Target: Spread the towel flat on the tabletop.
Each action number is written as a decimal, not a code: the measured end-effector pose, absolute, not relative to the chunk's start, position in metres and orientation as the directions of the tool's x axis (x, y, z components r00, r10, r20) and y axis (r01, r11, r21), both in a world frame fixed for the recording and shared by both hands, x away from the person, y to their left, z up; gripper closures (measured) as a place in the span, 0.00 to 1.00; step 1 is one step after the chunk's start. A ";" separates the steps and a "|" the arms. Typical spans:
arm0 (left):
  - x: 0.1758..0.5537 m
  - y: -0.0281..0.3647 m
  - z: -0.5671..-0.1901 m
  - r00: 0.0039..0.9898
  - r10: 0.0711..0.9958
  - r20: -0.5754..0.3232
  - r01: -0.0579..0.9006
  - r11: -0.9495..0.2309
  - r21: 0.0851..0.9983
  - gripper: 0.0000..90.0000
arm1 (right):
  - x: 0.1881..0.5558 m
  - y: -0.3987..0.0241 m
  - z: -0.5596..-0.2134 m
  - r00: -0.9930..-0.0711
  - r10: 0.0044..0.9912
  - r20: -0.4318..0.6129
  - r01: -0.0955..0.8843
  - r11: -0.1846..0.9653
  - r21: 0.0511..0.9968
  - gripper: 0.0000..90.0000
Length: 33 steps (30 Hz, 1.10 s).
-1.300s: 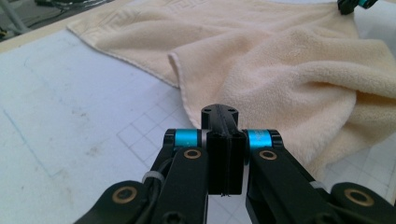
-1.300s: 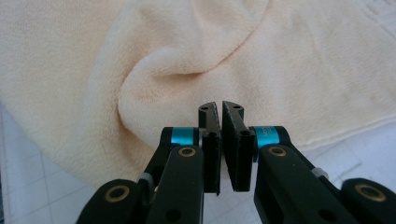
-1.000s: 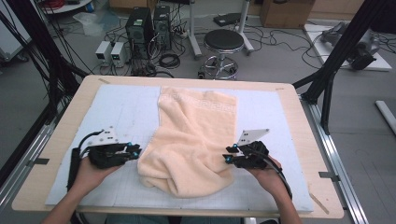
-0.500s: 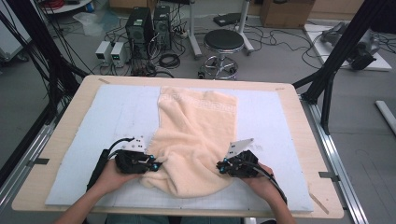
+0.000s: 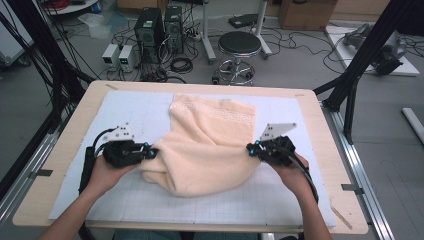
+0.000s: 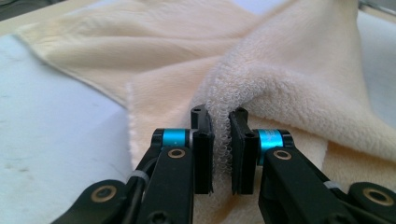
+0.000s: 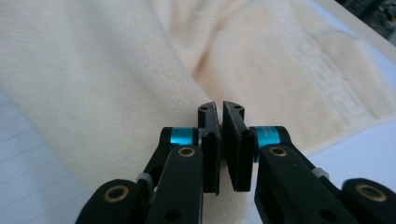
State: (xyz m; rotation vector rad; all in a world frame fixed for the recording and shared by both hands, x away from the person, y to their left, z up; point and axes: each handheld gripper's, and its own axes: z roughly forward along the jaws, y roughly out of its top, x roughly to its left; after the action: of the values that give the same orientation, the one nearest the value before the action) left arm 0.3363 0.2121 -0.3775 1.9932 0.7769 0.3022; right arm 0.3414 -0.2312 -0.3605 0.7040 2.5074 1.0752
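Observation:
A cream terry towel (image 5: 210,145) lies lengthwise on the white gridded mat (image 5: 135,110), its near part bunched and raised. At the towel's left side, my left gripper (image 5: 152,152) is shut on a fold of it. In the left gripper view the pads (image 6: 204,140) pinch a thick loop of the towel (image 6: 289,88); these jaws have just been closing on it. My right gripper (image 5: 248,149) is shut on the towel's right edge. In the right gripper view the gripper (image 7: 220,109) has its jaws almost together, with thin towel (image 7: 93,79) cloth between them.
The mat covers a wooden table (image 5: 70,150) with a bare rim all around. Black frame posts (image 5: 352,75) stand at the table's far corners. Beyond the far edge, a stool (image 5: 240,45) and computer cases (image 5: 160,30) stand on the floor among cables.
Both grippers came in to the towel's sides and closed on it. They have since risen and moved away from the near edge, lifting and bunching the towel's near part.

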 end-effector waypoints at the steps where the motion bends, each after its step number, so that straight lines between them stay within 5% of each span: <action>1: 0.346 0.207 -0.381 0.751 0.656 -0.080 0.409 -0.367 0.835 0.90 | 0.355 -0.231 -0.365 -0.812 0.577 -0.090 0.338 0.590 0.733 0.95; 7: 0.380 0.191 -0.395 0.706 0.701 -0.100 0.473 -0.362 0.804 0.78 | 0.406 -0.227 -0.398 -0.750 0.661 -0.031 0.473 0.569 0.673 0.79; 16: 0.358 0.224 -0.370 0.720 0.689 -0.086 0.416 -0.329 0.848 0.54 | 0.355 -0.216 -0.361 -0.802 0.587 -0.110 0.319 0.576 0.752 0.68; 24: 0.321 0.221 -0.383 0.795 0.604 -0.046 0.367 -0.419 0.830 0.53 | 0.312 -0.185 -0.381 -0.885 0.459 -0.072 0.250 0.601 0.759 0.64; 33: 0.330 0.204 -0.422 0.803 0.595 -0.041 0.412 -0.504 0.760 0.65 | 0.311 -0.145 -0.432 -0.929 0.368 -0.041 0.257 0.721 0.644 0.60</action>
State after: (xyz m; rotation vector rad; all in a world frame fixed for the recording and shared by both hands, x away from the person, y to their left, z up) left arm 0.3300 0.2042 -0.4221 2.1714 0.7394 0.2870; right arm 0.3108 -0.1449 -0.4317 0.5051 2.7578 0.9952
